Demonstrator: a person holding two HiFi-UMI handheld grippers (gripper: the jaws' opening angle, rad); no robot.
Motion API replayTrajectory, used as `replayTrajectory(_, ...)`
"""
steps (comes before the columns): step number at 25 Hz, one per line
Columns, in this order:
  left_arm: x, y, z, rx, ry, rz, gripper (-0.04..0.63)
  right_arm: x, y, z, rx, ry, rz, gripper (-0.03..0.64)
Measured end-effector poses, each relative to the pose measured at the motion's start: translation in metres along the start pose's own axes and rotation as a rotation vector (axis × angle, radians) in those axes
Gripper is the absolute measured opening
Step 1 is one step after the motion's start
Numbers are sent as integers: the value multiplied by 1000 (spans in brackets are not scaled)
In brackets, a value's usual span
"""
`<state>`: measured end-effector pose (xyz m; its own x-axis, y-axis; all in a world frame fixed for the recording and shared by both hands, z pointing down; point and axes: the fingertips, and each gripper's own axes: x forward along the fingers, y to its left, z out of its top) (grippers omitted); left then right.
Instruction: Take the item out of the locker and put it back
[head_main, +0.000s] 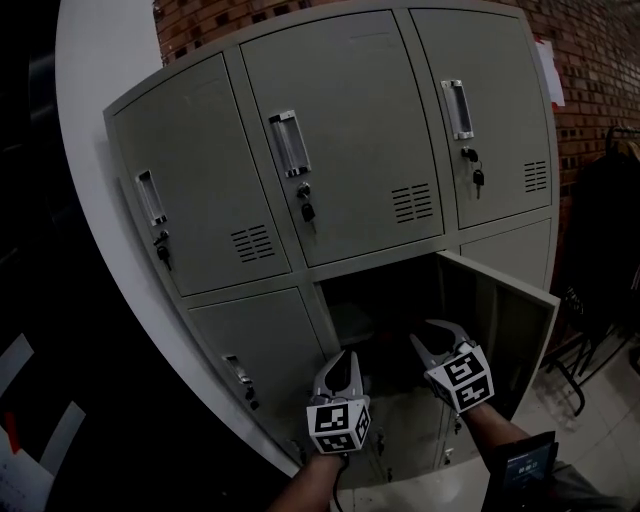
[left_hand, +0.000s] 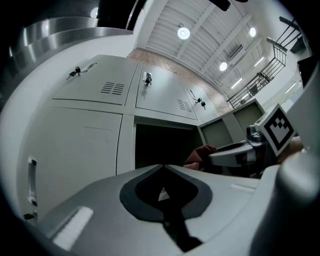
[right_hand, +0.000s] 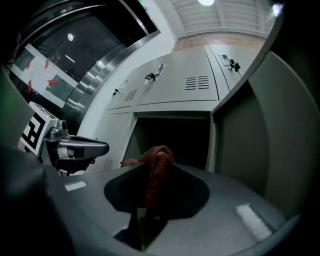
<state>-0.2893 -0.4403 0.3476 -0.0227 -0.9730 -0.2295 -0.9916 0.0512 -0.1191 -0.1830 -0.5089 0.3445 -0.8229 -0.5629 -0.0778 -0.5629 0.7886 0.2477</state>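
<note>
Brick wall (head_main: 590, 60) backs a bank of grey metal lockers (head_main: 340, 120), with a white curved column (head_main: 100, 200) at its left. Head view: the lower middle locker compartment (head_main: 370, 300) stands open, its door (head_main: 510, 320) swung to the right. The left gripper (head_main: 345, 358) and right gripper (head_main: 430, 335) are held side by side just in front of the opening. Keys (head_main: 307, 210) hang from the locks of the upper doors. This view does not show what either tool carries.

Right gripper view: the jaws are narrowed onto a red-brown knitted cloth (right_hand: 156, 165), which is pinched between them and bunches up above the tips, outside the dark compartment (right_hand: 175, 140) and in front of it.

Left gripper view: the jaw tips of the left gripper (left_hand: 162, 167) meet with nothing between them. The cloth (left_hand: 200, 155) shows beyond, at the tip of the right gripper (left_hand: 212, 156). Only this view shows the ceiling lamps (left_hand: 183, 33).

Markings: each marker cube (head_main: 460, 378) bears black-and-white square patterns. A sheet (head_main: 548, 70) on the brick wall and a screen (head_main: 525, 468) on the right forearm carry print too small to read.
</note>
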Motion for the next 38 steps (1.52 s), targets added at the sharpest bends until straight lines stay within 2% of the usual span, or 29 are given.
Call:
replayTrajectory(11,28,13,-4,-19,-15,-63,-3,51,-15,2,-13,8,-56,92)
replayTrajectory(25,54,26,-4,-2,-39,-61,-3,122,-17,-7,-27,20,7,94)
replayTrajectory(38,54,30,-1,-2,-45,-71,-3,166,-13,-52,-57,198,58,95)
